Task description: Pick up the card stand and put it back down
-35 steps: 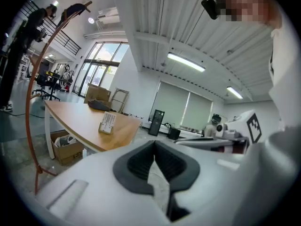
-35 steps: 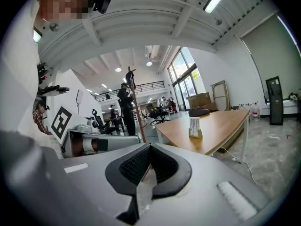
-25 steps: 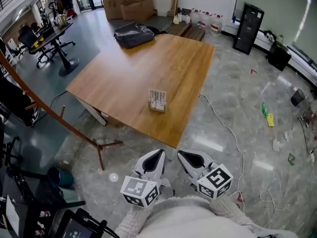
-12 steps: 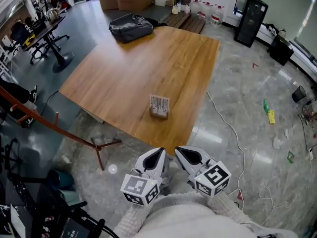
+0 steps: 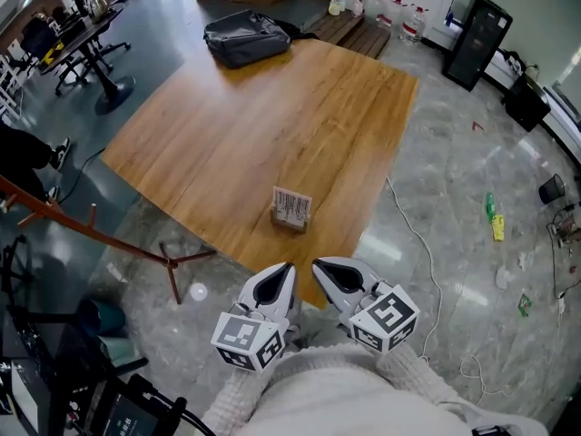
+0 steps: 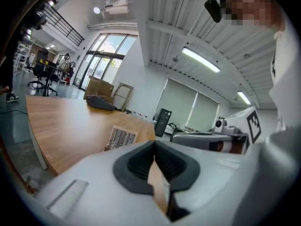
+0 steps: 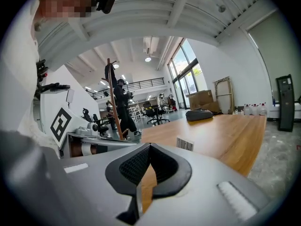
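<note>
Smooth, satin-finished wood grain is shown by the tabletop point(image 5: 272, 107). The floor point(image 5: 454, 198) is laid in glossy marbled stone. The card stand point(image 5: 291, 210) looks wood-based, and the bag point(image 5: 247, 37) is dark matt cloth.

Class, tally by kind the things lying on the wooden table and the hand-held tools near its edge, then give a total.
Card stand: 1
Grey bag: 1
Hand-held tools: 2, the left tool and the right tool
Total: 4

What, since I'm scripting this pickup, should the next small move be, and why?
Probably move the right gripper forward toward the card stand, opening its jaws: both it and the left gripper are shut, short of the table edge.
</note>
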Available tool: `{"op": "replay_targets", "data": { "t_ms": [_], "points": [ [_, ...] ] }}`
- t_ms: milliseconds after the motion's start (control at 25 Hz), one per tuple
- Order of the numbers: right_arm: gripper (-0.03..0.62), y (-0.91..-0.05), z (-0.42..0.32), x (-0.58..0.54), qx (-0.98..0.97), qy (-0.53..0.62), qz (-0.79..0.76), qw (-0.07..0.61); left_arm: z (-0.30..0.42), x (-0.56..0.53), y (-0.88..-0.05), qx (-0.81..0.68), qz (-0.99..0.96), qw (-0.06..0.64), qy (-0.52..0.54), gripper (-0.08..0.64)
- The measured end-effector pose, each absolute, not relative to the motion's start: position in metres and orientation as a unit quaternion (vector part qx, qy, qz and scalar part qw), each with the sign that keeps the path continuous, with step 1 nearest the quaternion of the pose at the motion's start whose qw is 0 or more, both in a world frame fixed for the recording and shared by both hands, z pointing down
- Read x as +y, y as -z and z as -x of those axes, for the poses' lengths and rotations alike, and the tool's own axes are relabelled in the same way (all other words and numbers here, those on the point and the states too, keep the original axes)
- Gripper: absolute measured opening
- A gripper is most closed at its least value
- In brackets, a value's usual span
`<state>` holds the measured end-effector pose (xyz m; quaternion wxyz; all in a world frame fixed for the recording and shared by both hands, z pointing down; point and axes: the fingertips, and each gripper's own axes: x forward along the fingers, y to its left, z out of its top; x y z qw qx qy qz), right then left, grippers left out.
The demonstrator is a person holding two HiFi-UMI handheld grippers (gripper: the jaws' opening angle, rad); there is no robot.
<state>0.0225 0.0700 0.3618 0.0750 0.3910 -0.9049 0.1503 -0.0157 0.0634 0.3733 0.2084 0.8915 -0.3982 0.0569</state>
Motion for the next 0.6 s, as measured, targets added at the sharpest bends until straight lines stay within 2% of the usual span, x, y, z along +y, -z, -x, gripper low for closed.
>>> {"op": "replay_targets", "data": {
  "t_ms": [360,600],
  "points": [
    [-0.002,-0.377,-0.028,0.041,-0.916,-0.167,-0.353,0.089,0.015,0.035,-0.39,-0.423,-0.875,0.226,-0.066,0.008],
    [-0.002,-0.382,-0.026,0.022,-0.916,-0.189,-0.346,0.068,0.018,0.02,-0.401,-0.421,-0.87,0.243,-0.075,0.008]
  ]
}}
